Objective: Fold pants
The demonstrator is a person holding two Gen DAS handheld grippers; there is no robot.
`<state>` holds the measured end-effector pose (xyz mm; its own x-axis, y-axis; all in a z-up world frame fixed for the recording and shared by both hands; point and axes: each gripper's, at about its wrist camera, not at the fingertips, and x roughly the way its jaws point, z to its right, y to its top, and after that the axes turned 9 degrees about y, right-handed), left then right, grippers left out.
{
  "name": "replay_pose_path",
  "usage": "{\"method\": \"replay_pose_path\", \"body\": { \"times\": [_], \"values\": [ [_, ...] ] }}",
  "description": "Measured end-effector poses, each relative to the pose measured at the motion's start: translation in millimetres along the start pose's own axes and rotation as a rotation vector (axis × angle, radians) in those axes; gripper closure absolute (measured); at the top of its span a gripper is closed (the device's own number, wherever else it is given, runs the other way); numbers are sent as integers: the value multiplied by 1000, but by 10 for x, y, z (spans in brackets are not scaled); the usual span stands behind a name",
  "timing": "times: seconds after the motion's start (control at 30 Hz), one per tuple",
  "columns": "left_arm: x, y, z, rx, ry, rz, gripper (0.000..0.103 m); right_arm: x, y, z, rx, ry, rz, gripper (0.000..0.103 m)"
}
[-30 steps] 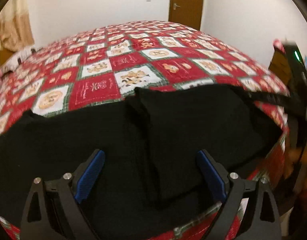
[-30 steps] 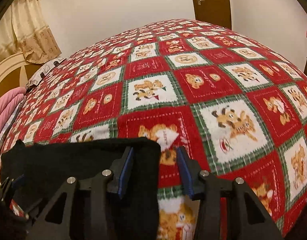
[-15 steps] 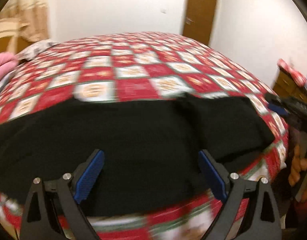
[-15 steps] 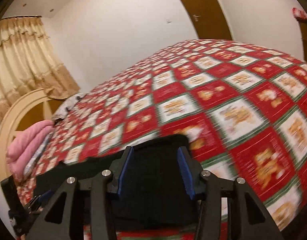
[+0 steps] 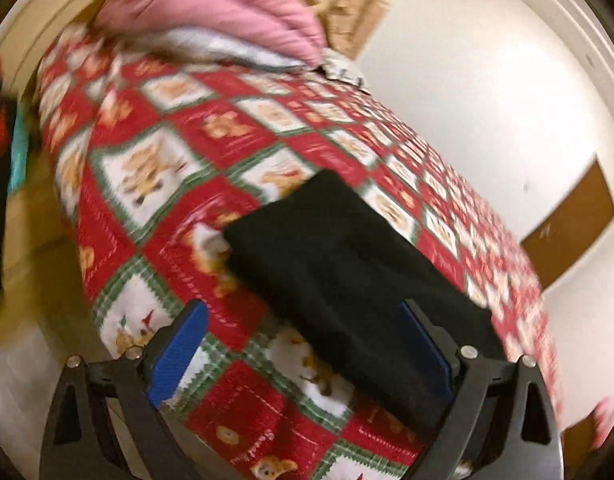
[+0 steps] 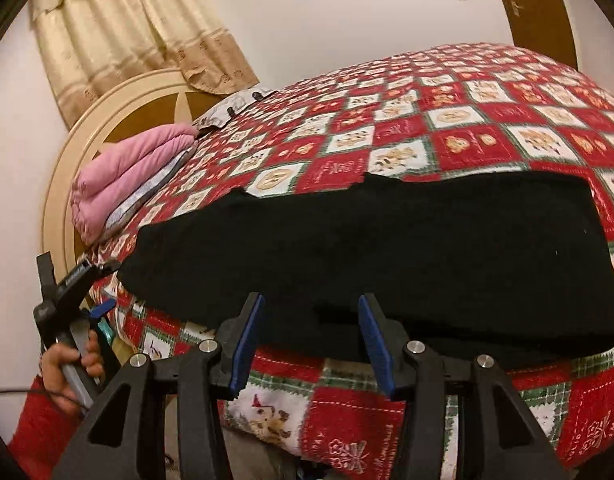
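Pants of plain black cloth, lying as a long flat band on the red, white and green checked quilt with bear prints, near the quilt's front edge. Right wrist view: the right gripper stands with its blue-padded fingers parted and nothing between them; the band lies just beyond the tips, from 9 o'clock across to 3 o'clock, its near edge close to the pads. At 9 o'clock of this view the left gripper appears just beside the band's left end, held by a hand; its opening cannot be judged here. Left wrist view (blurred): the left gripper is spread wide and empty; the pants run from the right finger toward 11 o'clock, ending in a squared end on the quilt. A folded pink padded blanket lies at 10 o'clock in the right view, well apart from the pants.
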<state>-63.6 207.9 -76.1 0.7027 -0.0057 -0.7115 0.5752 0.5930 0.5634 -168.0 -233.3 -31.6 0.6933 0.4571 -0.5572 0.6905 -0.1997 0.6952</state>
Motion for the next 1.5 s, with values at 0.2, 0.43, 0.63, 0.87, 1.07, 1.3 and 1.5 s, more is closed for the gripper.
{"method": "replay_pose_path", "body": {
  "times": [0.2,0.43,0.63,0.87,1.07,1.3,1.5],
  "values": [
    [227,-8,-21,-115,-65,-58,8,-6,18,97,48,-13,-7,52],
    [296,61,31,-136,-113,-51,22,7,-2,126,68,-18,-13,52],
    [310,63,-170,-209,-138,-65,78,6,-15,134,77,-19,-13,52],
    [61,126,130,-58,-95,16,86,-117,-6,288,147,-36,34,52],
    [-204,194,611,107,-149,99,87,-399,70,617,253,-71,125,52],
    [-679,-354,1693,506,-424,160,97,-632,139,846,307,-75,192,52],
    [-522,-1011,2097,738,-385,62,97,-650,143,774,275,-48,184,52]
  ]
}}
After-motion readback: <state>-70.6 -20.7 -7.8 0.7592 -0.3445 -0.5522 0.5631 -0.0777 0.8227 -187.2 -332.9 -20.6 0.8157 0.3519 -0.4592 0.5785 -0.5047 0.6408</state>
